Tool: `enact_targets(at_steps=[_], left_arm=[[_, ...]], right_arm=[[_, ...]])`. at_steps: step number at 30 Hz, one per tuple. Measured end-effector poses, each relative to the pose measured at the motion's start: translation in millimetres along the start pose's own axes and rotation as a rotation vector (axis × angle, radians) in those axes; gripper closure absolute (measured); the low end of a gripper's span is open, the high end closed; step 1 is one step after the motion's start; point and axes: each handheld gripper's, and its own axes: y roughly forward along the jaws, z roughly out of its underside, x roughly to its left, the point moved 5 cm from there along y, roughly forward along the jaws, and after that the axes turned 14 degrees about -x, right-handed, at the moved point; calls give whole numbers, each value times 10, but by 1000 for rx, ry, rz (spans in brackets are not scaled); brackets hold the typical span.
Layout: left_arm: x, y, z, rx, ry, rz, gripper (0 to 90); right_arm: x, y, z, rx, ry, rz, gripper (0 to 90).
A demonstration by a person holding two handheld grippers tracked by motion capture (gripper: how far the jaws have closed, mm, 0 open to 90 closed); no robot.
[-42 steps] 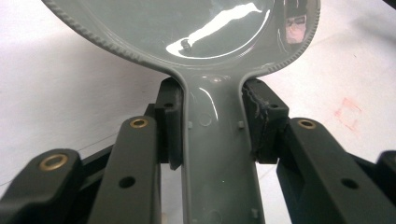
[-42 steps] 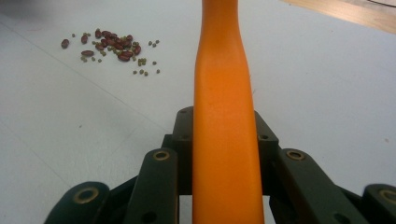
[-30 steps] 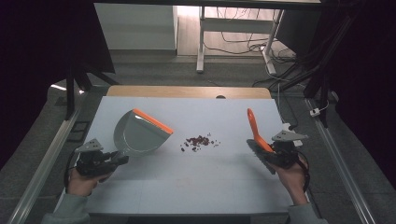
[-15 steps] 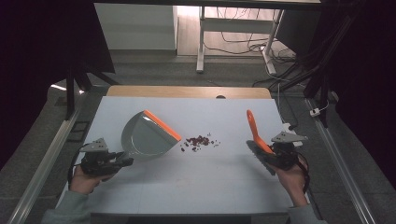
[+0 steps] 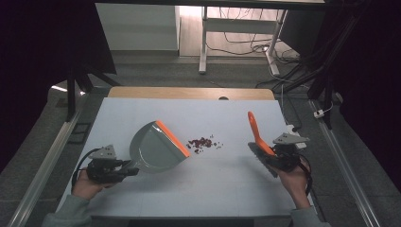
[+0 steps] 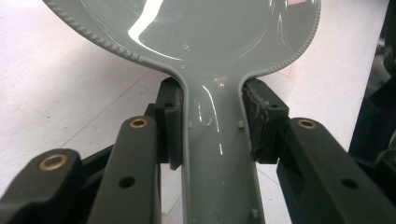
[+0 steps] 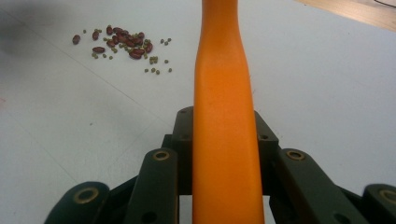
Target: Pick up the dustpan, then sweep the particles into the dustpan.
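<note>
Dustpan and brush held over the scattered beans.

Our left gripper (image 5: 126, 171) pinches the grey dustpan (image 5: 156, 147) by its handle; our right gripper (image 5: 274, 161) seems clamped on the orange brush (image 5: 257, 137). The beans (image 5: 202, 143) lie between them.

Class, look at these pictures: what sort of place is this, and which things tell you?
Probably a lab or workshop recording bench: a bare white table under dark framing, loose cables on the floor, and hand-held grippers working a dustpan and brush.

Dark room, grey floor (image 5: 142, 71), white desk legs (image 5: 202, 42).
</note>
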Motion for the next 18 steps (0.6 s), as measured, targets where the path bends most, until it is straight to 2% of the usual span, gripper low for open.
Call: enact_targets(at_steps=[4,8,18], left_arm=[[-23,37,25,32,16,12,616],[-39,61,40,55,13,15,617],[-48,81,45,66,19,24,617]], right_arm=[[3,6,5,2,-5,-3,708],[5,9,6,4,-5,-3,708],[21,37,-8,2,-9,-8,708]])
